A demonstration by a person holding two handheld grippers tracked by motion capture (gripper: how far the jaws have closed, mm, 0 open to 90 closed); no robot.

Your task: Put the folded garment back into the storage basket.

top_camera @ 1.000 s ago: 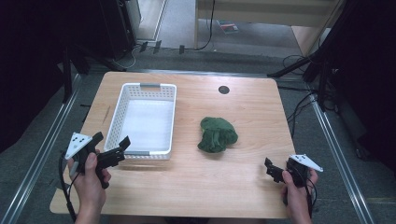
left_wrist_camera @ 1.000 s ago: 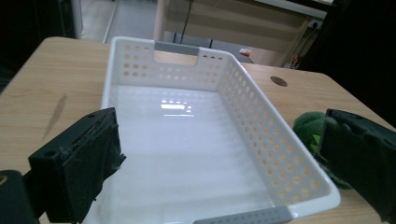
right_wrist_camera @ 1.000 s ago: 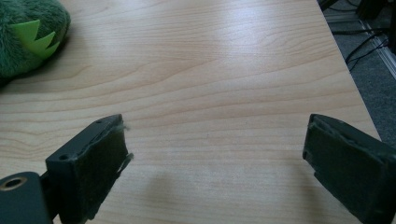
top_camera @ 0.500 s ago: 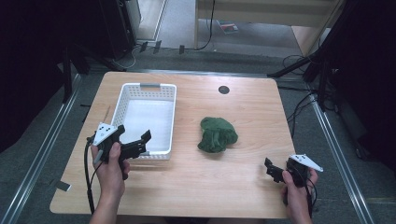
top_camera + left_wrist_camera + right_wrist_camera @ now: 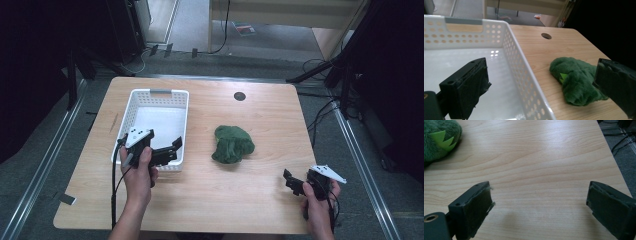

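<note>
From above, the left gripper (image 5: 167, 152) hangs over the white basket's (image 5: 131, 105) near right corner, jaws spread; the right gripper (image 5: 295, 182) waits low on the table (image 5: 260, 195), well apart from the green plush toy (image 5: 232, 144) at centre. Along the left gripper's jaws, the toy lies just beyond the basket wall. Right gripper view: jaws wide, nothing held. Looks like an approach; next, reach across and close on the plush.

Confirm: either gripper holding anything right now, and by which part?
Nothing held. Left gripper is open over the white basket's near rim; right gripper is open above bare table. The green plush toy lies untouched.
</note>
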